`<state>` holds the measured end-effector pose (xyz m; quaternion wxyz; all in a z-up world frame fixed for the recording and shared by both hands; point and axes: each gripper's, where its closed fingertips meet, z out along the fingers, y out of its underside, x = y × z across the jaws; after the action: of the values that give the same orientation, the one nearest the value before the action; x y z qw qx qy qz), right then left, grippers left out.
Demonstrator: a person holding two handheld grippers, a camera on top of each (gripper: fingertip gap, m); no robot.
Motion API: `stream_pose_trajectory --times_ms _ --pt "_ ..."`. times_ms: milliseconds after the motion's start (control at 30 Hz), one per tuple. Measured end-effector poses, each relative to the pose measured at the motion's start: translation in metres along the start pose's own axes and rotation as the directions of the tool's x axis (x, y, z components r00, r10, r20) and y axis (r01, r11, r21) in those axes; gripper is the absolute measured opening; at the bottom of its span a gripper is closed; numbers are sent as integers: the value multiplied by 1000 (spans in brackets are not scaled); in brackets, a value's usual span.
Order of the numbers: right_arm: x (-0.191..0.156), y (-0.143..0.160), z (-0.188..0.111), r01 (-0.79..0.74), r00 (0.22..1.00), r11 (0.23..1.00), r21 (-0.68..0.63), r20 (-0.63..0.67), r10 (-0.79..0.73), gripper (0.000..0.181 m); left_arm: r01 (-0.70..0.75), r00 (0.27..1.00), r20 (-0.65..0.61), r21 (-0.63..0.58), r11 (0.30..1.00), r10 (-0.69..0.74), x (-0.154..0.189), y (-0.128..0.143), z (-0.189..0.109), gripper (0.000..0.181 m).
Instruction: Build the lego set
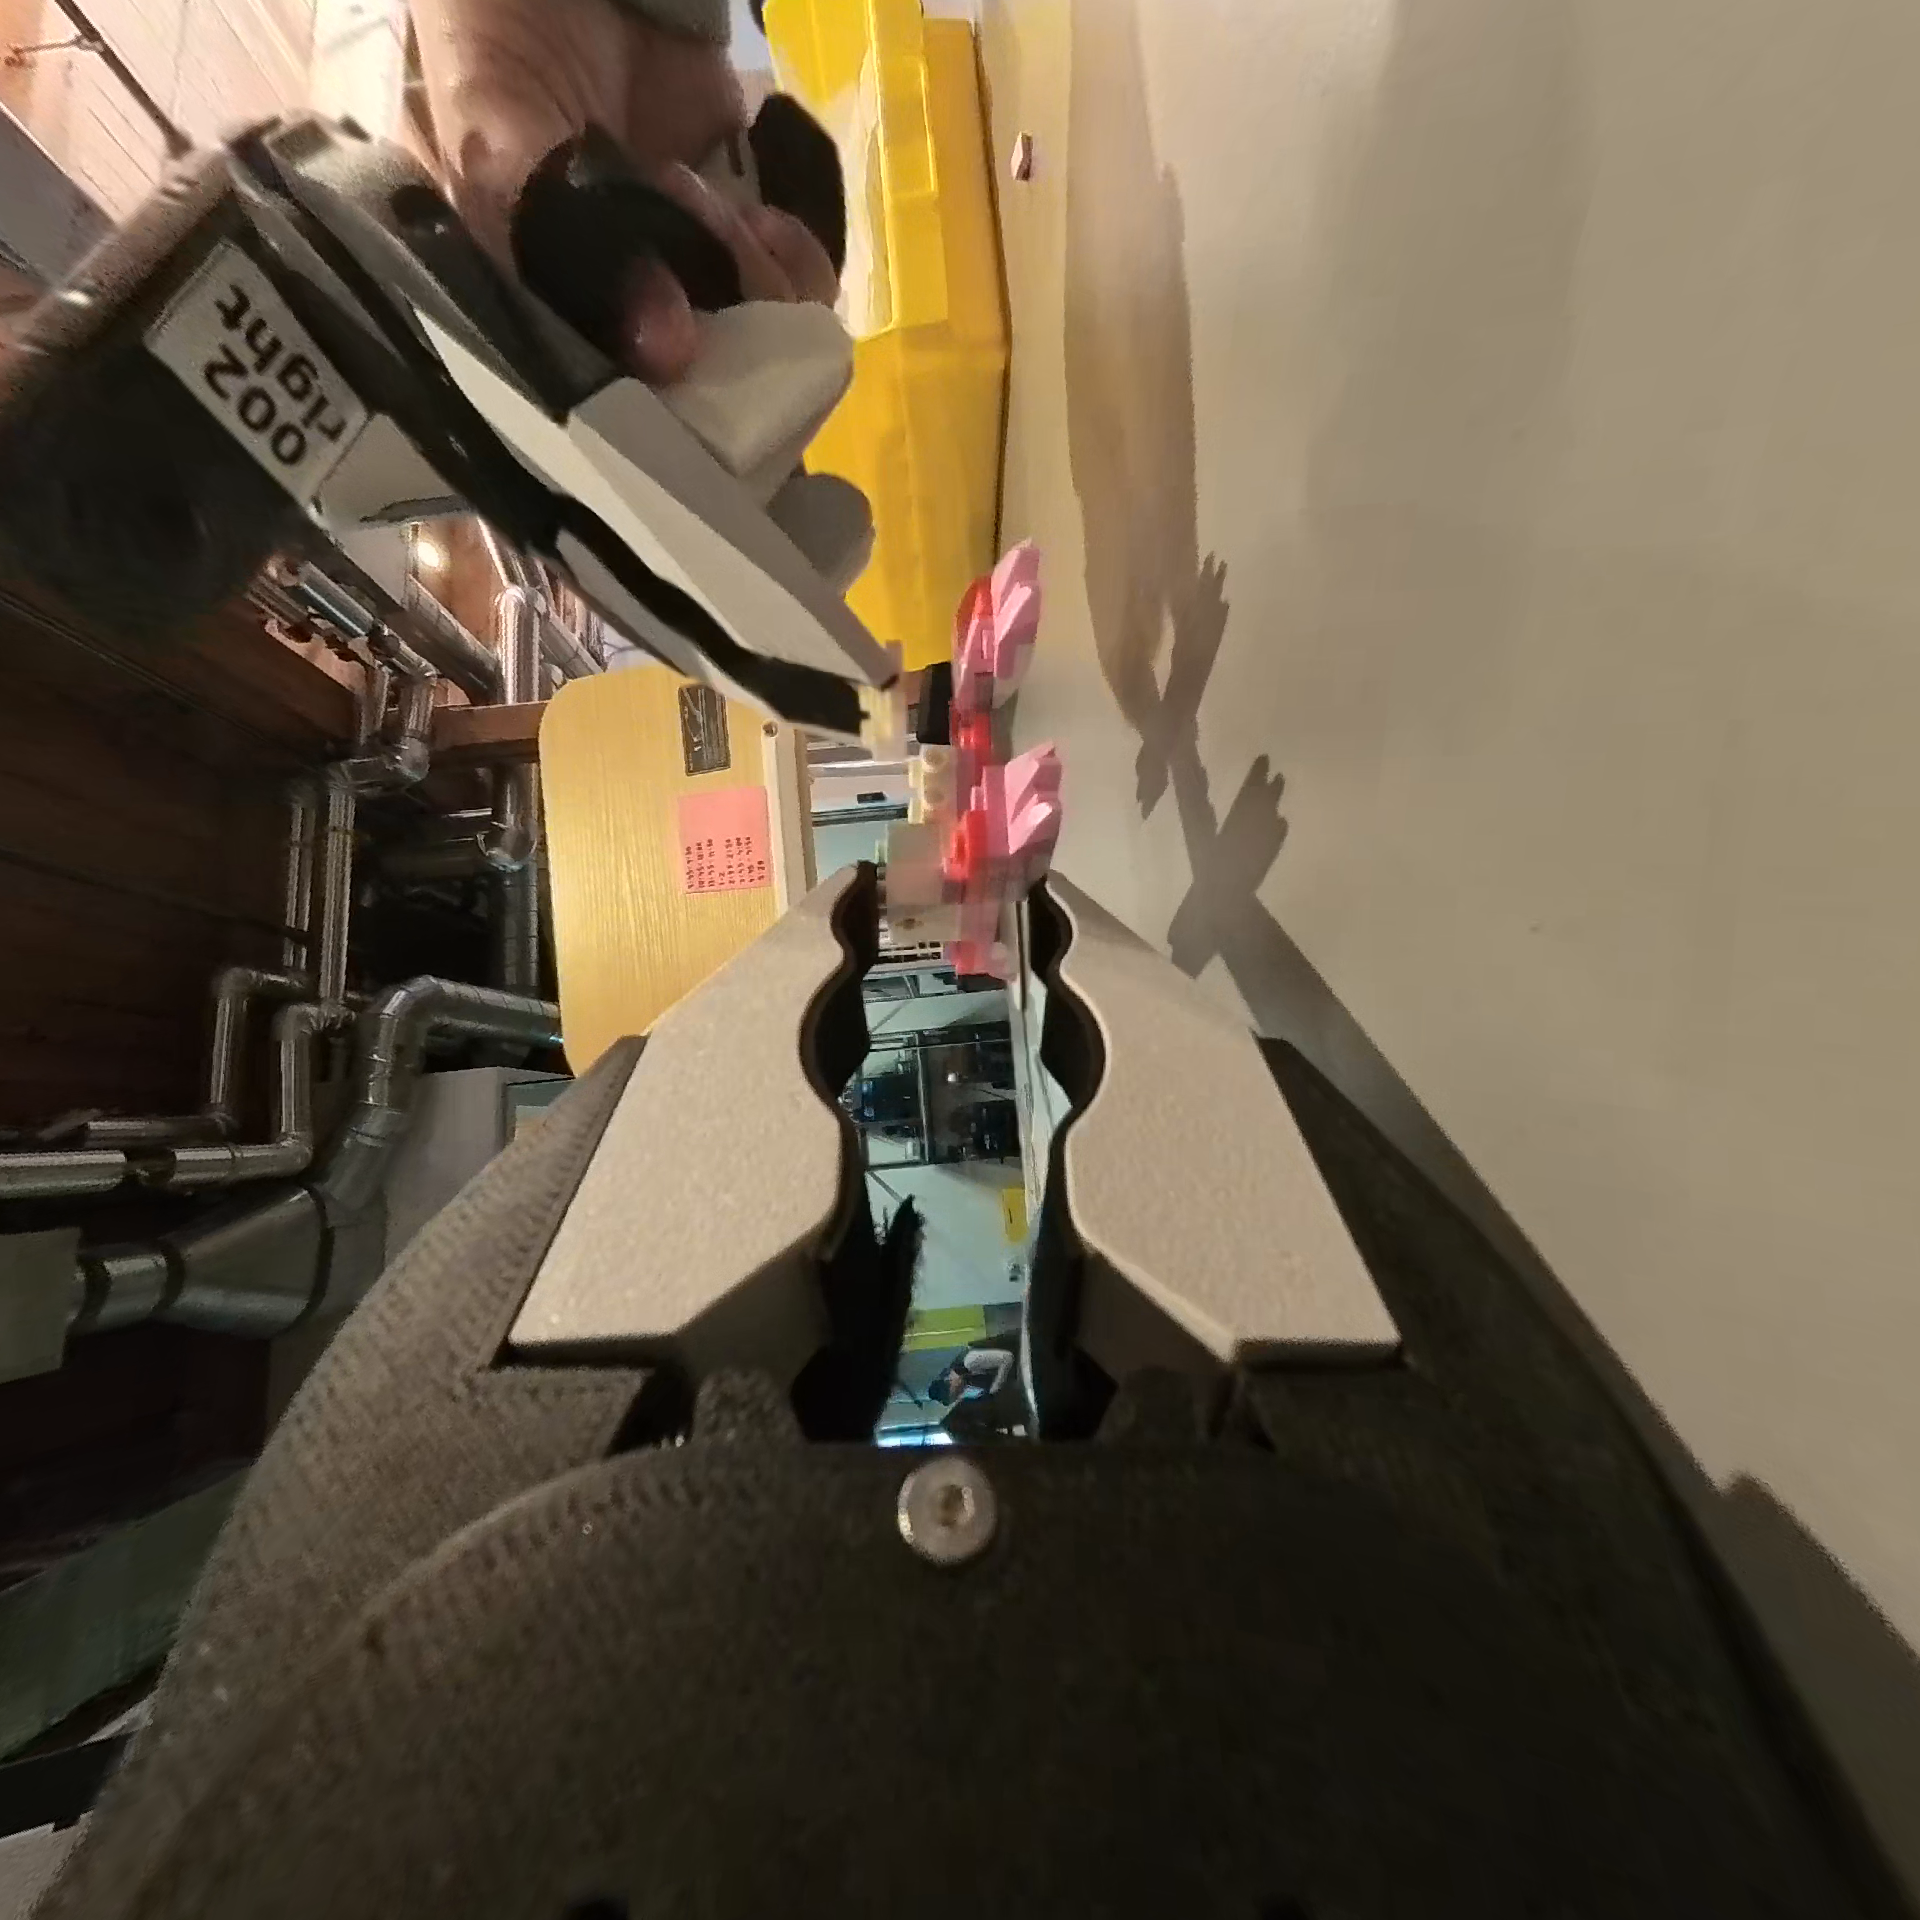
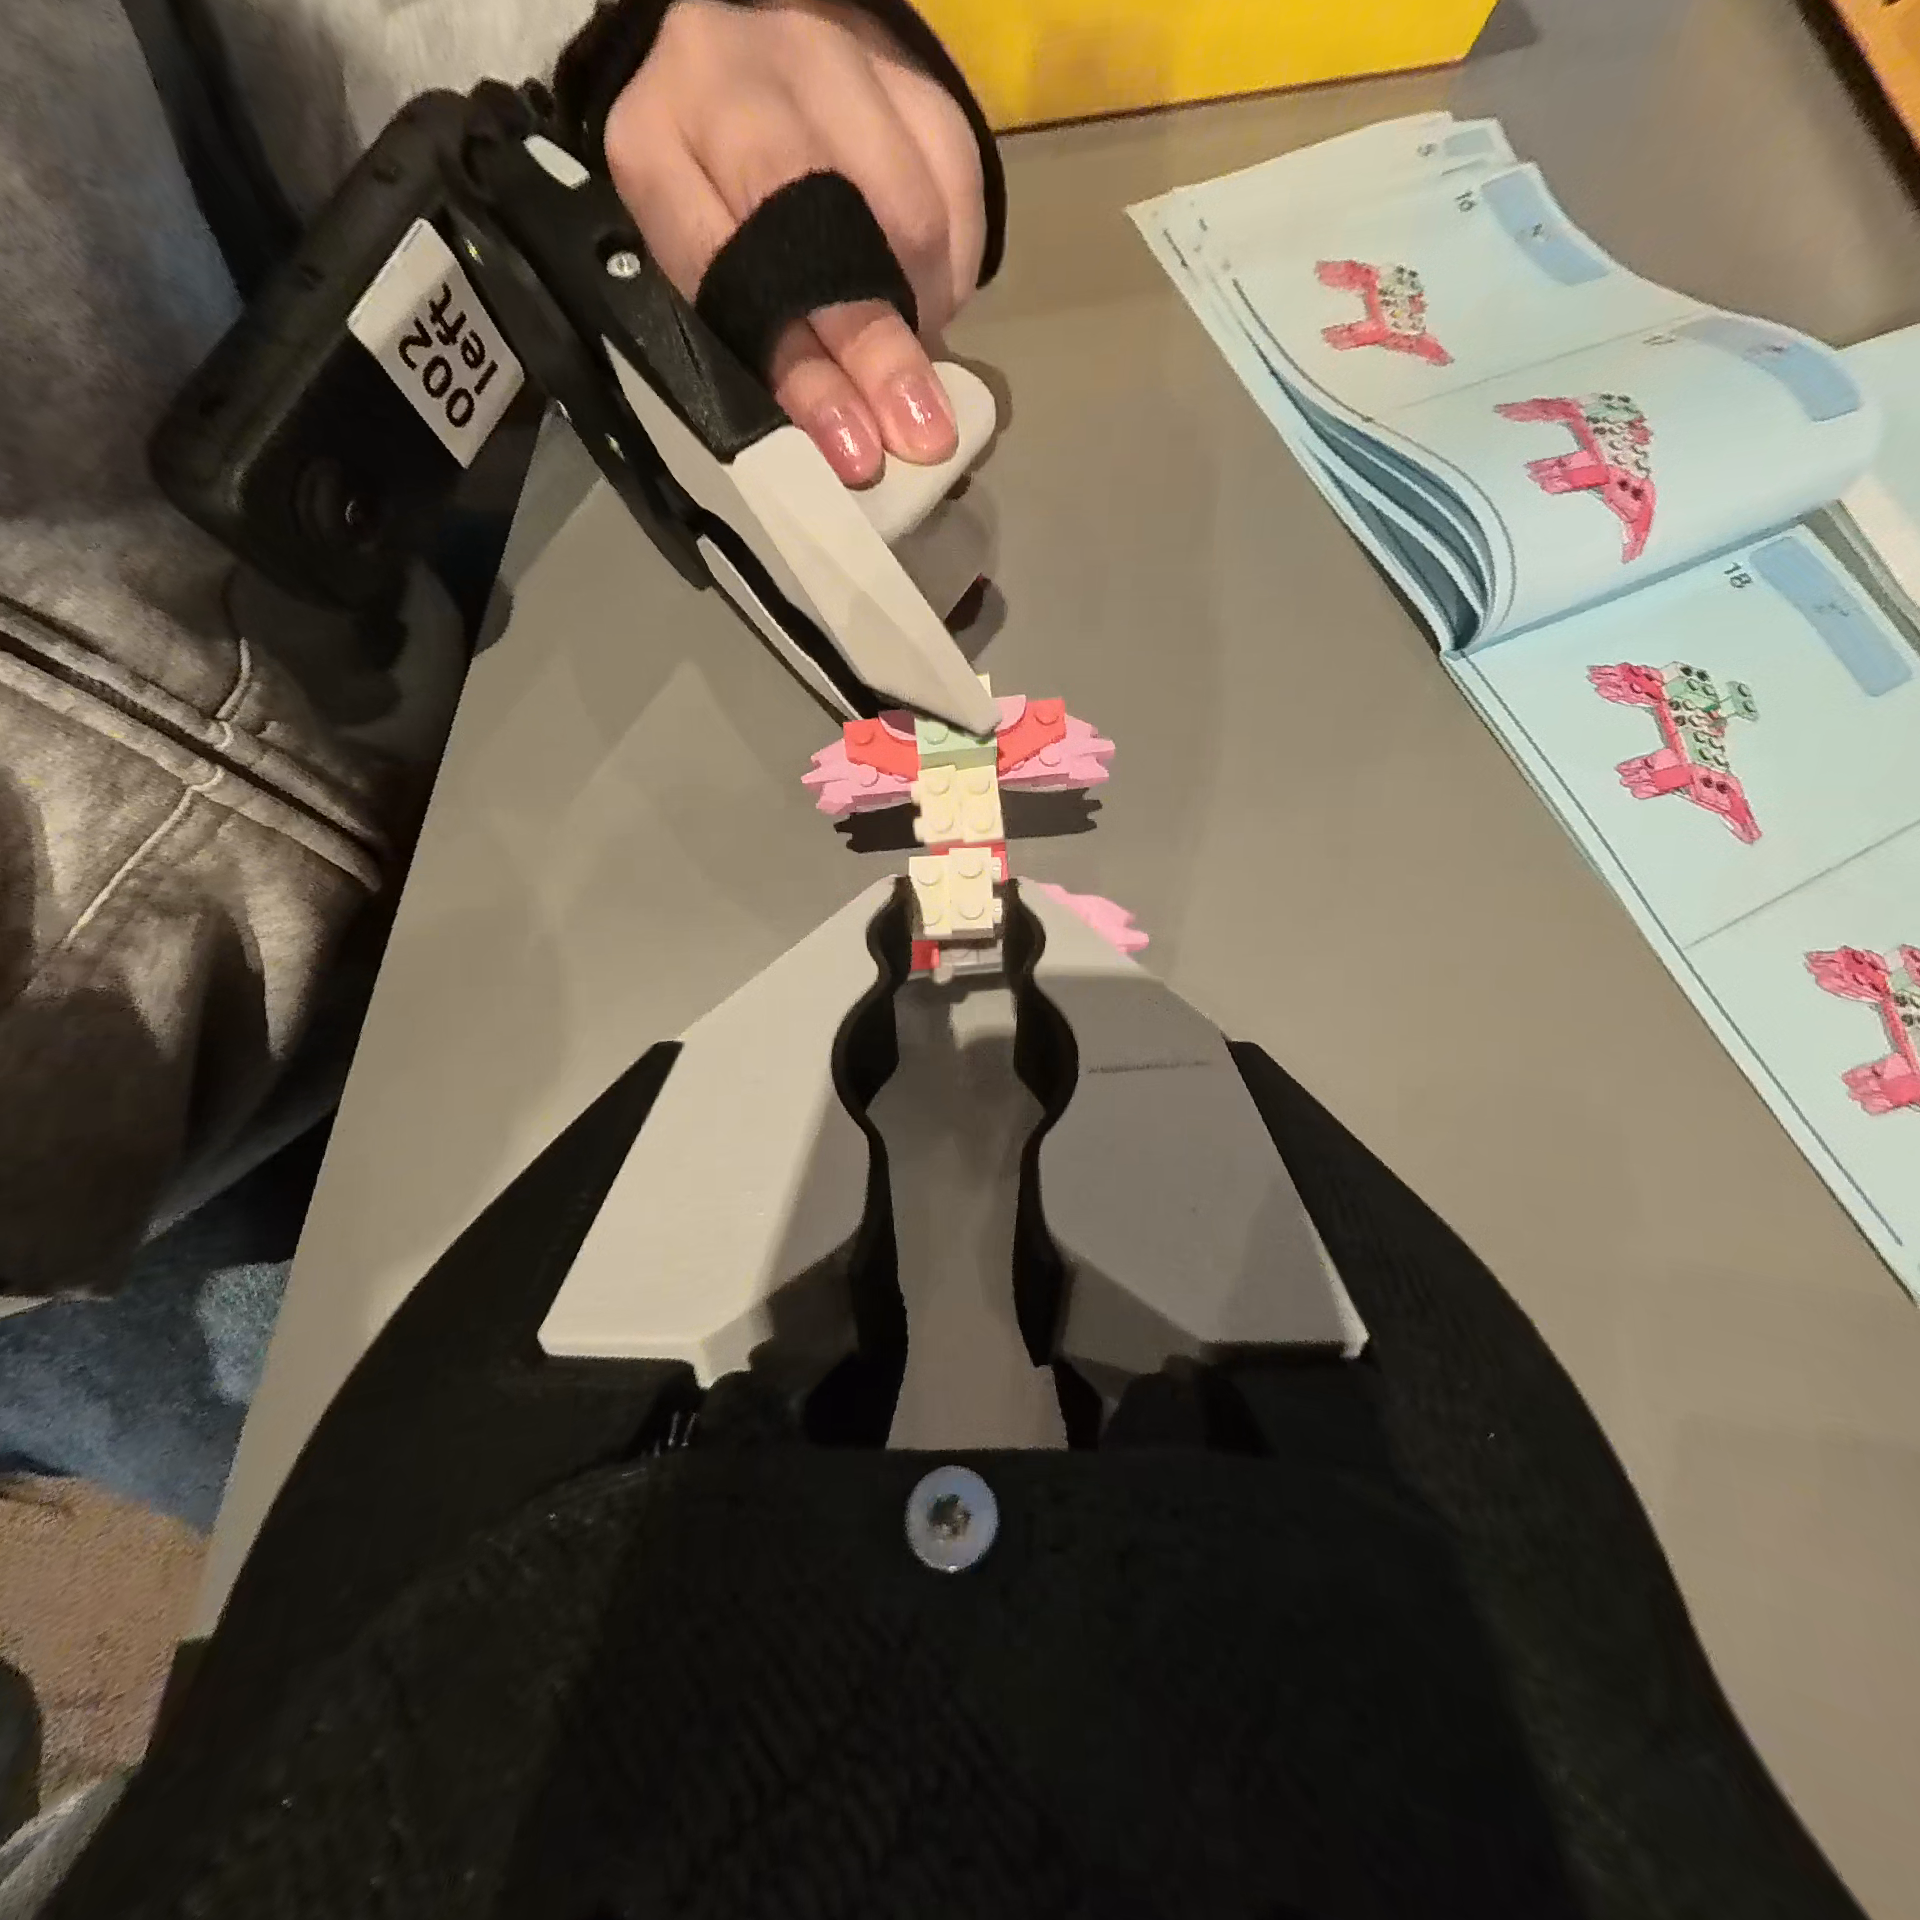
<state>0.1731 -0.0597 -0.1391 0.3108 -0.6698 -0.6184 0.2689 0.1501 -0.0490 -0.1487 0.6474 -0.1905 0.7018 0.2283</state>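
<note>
a studded plastic lego model (image 2: 961, 821) in pink, red, cream and pale green sits on a smooth grey table (image 2: 1247, 831). the right gripper (image 2: 958, 902), matte grey with wavy black pads, pinches its cream near end. the left gripper (image 2: 971, 717) clamps its far end. only the right wrist view shows the open pale-blue instruction booklet (image 2: 1621, 623).

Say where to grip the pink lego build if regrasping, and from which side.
Grip the narrow cream-and-grey spine of the lego build, coming end-on along its length, fingers closing on its flat long sides. The pink wings flare sideways with jagged edges, poor contact. The right gripper seems to straddle the near end this way already; the left gripper meets the far end.
</note>
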Motion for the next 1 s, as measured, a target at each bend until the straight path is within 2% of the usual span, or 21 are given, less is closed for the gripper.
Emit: stream_pose_trajectory --times_ms 300,1000 --pt "-2 3 7 -20 998 998 -54 52 22 15 -11 1000 13 9 1000 11 -2 -2 -2 28" --pt "-1 0 6 13 997 998 -58 79 -8 15 -16 999 31 16 1000 15 -5 -4 -4 28"
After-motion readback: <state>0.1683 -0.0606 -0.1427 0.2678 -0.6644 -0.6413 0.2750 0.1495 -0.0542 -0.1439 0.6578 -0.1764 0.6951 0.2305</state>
